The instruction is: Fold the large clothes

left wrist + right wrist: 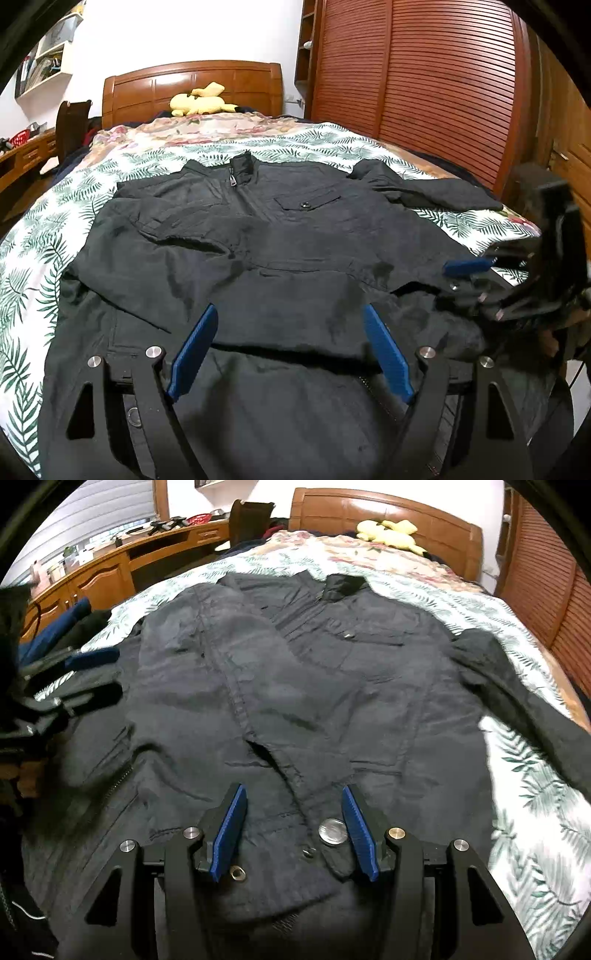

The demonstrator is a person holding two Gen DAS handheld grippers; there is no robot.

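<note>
Both tongs hang spread and empty over the black jacket point(280, 236) lying flat, front up, on the leaf-print bedspread point(33, 236), the left gripper point(291, 350) above its hem and the right gripper point(295, 830) by a metal snap button point(333, 832).

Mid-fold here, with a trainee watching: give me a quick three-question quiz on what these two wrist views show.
1. True or false: the yellow plush toy lies on the black jacket.
2. The fingers of the left gripper are: A) shut on the collar; B) open over the jacket's lower part; C) out of view.
3. What is the jacket spread on?
Key: 1 false, it lies by the headboard. 2 B. 3 the leaf-print bedspread.
</note>
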